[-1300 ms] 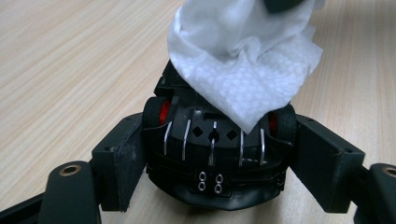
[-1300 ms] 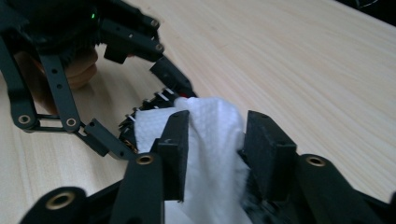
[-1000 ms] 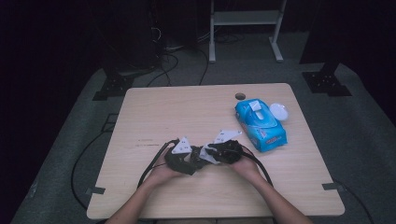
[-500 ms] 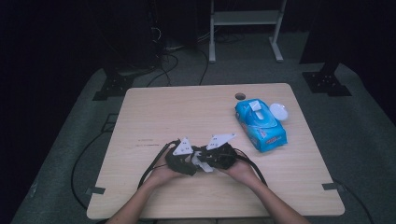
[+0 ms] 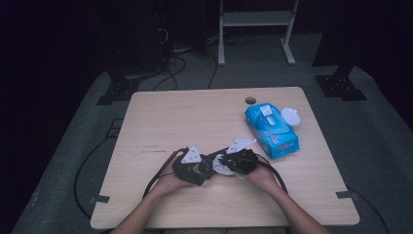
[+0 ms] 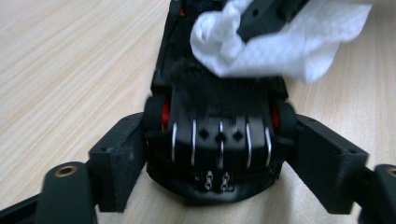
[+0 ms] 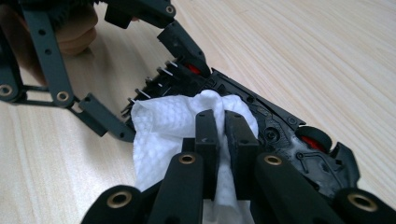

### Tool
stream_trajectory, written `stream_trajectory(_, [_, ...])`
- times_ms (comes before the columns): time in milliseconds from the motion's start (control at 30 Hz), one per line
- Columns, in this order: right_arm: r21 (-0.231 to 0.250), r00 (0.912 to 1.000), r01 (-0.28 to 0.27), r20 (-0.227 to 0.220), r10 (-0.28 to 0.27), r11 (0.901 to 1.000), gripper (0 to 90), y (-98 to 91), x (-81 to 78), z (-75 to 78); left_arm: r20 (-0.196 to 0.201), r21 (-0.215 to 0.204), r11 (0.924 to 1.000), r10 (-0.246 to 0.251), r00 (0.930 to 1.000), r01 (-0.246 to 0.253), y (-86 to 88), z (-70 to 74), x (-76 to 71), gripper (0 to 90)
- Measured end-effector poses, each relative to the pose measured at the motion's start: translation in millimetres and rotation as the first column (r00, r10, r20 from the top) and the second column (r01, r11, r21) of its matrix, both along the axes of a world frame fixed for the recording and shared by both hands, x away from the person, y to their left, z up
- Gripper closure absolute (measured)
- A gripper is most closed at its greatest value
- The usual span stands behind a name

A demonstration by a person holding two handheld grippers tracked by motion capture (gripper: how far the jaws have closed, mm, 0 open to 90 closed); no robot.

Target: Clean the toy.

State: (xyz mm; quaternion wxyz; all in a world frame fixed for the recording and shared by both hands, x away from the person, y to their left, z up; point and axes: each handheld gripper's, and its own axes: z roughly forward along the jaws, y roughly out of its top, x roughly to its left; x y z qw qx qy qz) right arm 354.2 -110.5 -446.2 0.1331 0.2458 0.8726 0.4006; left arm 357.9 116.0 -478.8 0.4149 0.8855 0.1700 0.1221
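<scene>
Since a second ago, both hands have drawn closer together. Left gripper (image 6: 219, 154) has just been opening slightly; its spread jaws clasp the rear of a black toy car (image 6: 219, 116), whose long axis runs straight away from them. Right gripper (image 7: 223, 135), jaws pressed together, pinches a white wipe (image 7: 163, 126) against the car's top.

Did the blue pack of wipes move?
No. The blue pack of wipes lies in the same place by the small dark hole in the table.
</scene>
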Motion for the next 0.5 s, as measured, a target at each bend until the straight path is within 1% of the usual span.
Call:
stream_trajectory(67, [0.012,0.9999,0.01,-0.007,-0.01,0.9999,84.3,-3.4,0.4,-0.9,-0.008,0.012,0.9999,-0.005,1.0,0.005,-1.3,-2.1,0.5,20.5])
stream_trajectory(100, [0.015,0.9999,0.011,-0.01,-0.011,0.9998,84.3,-4.4,0.7,-1.2,-0.013,0.024,0.9997,-0.007,0.9999,0.007,-2.2,-2.4,0.7,22.1])
stream_trajectory(167, [0.018,0.9998,0.013,-0.013,-0.013,0.9998,84.4,-5.1,0.4,-1.4,-0.003,0.037,0.9993,-0.008,1.0,0.008,-3.4,-2.6,0.2,23.6])
stream_trajectory(200, [0.018,0.9998,0.013,-0.013,-0.013,0.9998,84.4,-5.1,0.4,-1.4,-0.003,0.037,0.9993,-0.008,1.0,0.008,-3.4,-2.6,0.2,23.8])
stream_trajectory(267, [0.013,1.0,0.0,0.0,0.0,0.9999,84.6,-1.1,-2.0,-0.9,0.008,0.044,0.999,-0.008,0.9999,0.008,-4.5,-1.4,-0.8,24.0])
stream_trajectory(300, [0.038,0.9993,-0.034,-0.012,0.035,0.9987,84.6,4.0,-4.3,-0.4,0.01,0.052,0.9986,-0.009,0.9999,0.008,-5.4,-0.7,-1.0,24.0])
stream_trajectory(333, [0.048,0.9986,-0.051,-0.013,0.052,0.9976,84.6,8.4,-6.6,-0.2,0.015,0.056,0.9984,-0.009,0.9998,0.009,-5.6,-0.9,-1.3,24.0])
stream_trajectory(367, [0.048,0.9986,-0.051,-0.013,0.052,0.9976,84.6,8.4,-6.6,-0.2,0.015,0.056,0.9984,-0.009,0.9998,0.009,-5.6,-0.9,-1.3,24.1])
stream_trajectory(400, [0.079,0.9943,-0.101,-0.027,0.103,0.9918,84.5,17.9,-9.9,0.4,0.016,0.056,0.9984,-0.008,0.9998,0.007,-5.6,-0.7,-1.5,24.1])
stream_trajectory(433, [0.079,0.9943,-0.101,-0.027,0.103,0.9918,84.5,17.9,-9.9,0.4,0.016,0.056,0.9984,-0.008,0.9998,0.007,-5.6,-0.7,-1.5,24.1])
stream_trajectory(467, [0.087,0.9902,-0.136,-0.02,0.138,0.9869,84.5,27.8,-12.1,1.0,0.019,0.061,0.9981,-0.008,0.9998,0.007,-5.6,-0.6,-1.9,24.1])
stream_trajectory(500, [0.076,0.9908,-0.133,-0.012,0.135,0.9882,84.4,30.3,-12.1,1.6,0.016,0.055,0.9985,-0.005,0.9999,0.004,-5.5,-0.6,-2.0,24.1])
